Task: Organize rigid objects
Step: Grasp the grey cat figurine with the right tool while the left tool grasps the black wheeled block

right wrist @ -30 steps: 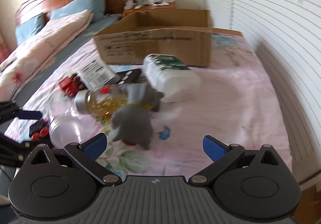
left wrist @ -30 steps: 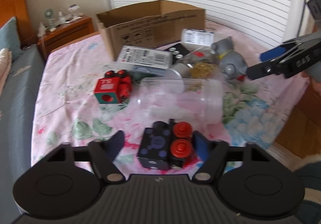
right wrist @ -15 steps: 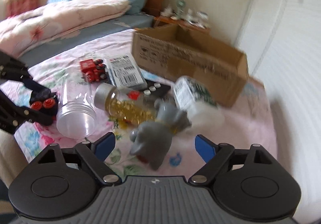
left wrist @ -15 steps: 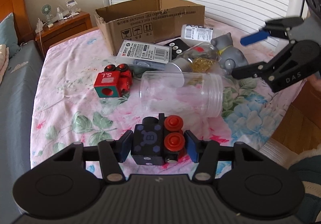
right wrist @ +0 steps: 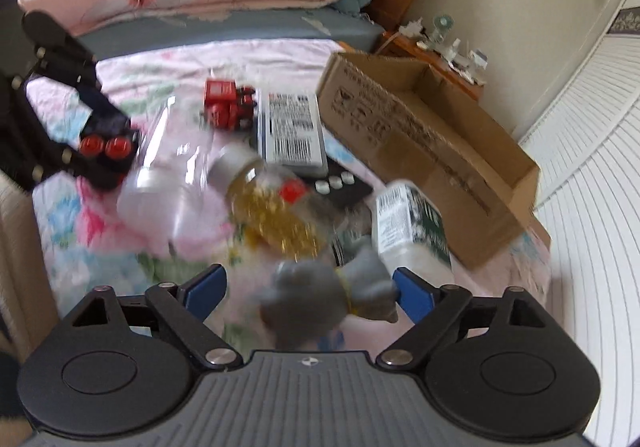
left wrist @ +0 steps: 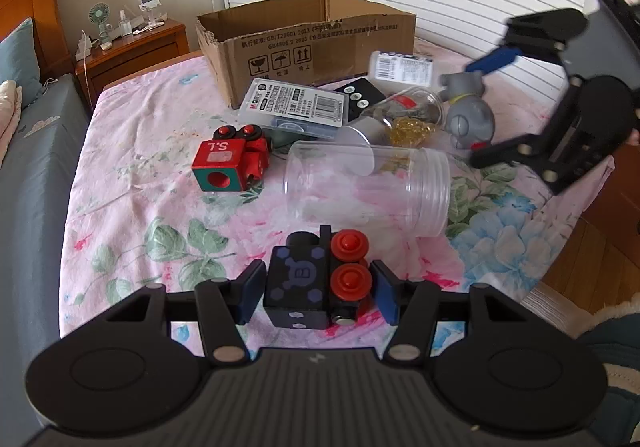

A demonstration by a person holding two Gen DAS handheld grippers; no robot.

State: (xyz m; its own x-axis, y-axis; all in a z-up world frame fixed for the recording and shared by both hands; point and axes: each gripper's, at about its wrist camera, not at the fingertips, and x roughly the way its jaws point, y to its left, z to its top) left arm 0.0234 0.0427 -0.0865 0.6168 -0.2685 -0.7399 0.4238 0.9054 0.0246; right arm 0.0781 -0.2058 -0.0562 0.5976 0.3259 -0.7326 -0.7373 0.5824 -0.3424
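Note:
A black toy train block [left wrist: 304, 283] with red wheels sits on the flowered sheet between my left gripper's [left wrist: 318, 293] blue pads. Both pads touch its sides while the jaws are opening slightly. The right wrist view shows the same grip [right wrist: 102, 147] at far left. My right gripper [right wrist: 310, 289], rolled on its side, straddles a grey stuffed animal [right wrist: 316, 303]. Its jaws are opening, and the left pad [right wrist: 208, 285] stands clear of the toy. An open cardboard box [left wrist: 308, 43] stands at the back of the bed.
Between the grippers and the box lie a red toy train [left wrist: 228, 163], a clear plastic jar [left wrist: 368, 187] on its side, a glass jar of yellow capsules [left wrist: 404, 119], a labelled flat case [left wrist: 296, 107], a white bottle [left wrist: 400, 67] and a black remote [left wrist: 360, 95]. The bed edge [left wrist: 532, 279] drops off at right.
My left gripper's jaws closed in on the black toy train. The right gripper rolled onto its side and moved in around the grey stuffed animal.

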